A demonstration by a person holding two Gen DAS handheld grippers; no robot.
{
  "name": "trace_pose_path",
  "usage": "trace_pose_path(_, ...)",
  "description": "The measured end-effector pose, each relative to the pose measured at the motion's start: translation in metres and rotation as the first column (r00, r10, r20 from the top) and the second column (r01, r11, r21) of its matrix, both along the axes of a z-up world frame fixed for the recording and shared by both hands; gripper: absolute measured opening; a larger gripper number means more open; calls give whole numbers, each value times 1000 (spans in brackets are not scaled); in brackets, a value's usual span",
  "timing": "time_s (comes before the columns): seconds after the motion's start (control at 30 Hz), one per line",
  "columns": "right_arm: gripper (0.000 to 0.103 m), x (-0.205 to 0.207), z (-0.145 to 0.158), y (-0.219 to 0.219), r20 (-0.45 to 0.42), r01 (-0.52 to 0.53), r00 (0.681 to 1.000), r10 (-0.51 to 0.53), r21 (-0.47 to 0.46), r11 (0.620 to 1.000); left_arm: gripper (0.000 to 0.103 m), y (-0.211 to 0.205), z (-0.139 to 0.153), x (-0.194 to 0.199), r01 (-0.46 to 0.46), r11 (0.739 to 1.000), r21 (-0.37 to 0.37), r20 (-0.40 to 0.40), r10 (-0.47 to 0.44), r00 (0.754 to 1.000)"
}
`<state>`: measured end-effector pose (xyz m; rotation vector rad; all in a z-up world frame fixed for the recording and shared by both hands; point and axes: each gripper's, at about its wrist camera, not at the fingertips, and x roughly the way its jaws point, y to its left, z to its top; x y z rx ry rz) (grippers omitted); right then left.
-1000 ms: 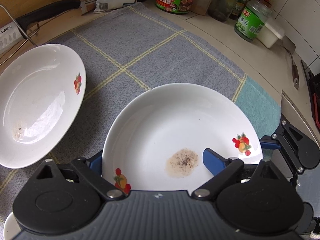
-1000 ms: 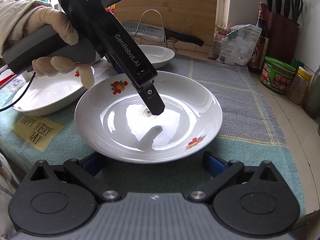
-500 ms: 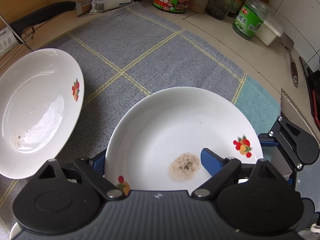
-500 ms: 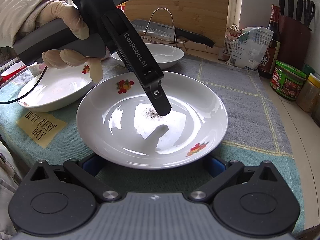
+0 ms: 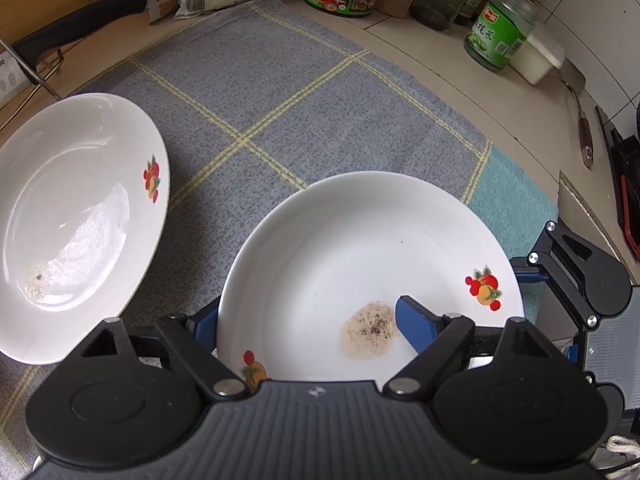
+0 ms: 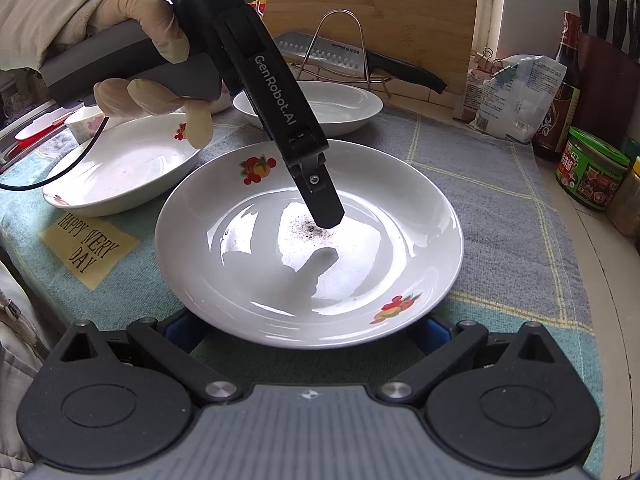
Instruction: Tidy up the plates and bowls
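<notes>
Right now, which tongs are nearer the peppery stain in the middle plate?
Left tongs: one finger beside the stain, jaws closing across the plate rim. Right tongs wait at the rim.

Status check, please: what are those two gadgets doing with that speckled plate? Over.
Left tool closing astride speckled plate rim, no grip yet. Right tool open, low beside the rim. Neighbouring plate close, not touching.

Black hand-held gripper (image 6: 316,184) lettered "GenRobot.AI", blue pads, grey handle, cream glove (image 6: 132,28).
</notes>
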<state>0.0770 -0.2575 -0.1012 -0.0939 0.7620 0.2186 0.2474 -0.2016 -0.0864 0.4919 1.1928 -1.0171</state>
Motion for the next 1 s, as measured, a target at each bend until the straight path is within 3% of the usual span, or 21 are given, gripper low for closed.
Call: trace_pose_path(1.0, 103, 8, 3, 0, -43, -14, 999, 14, -14, 1000, 86, -3, -1, -3, 24, 1000, 20, 16, -25, 1000)
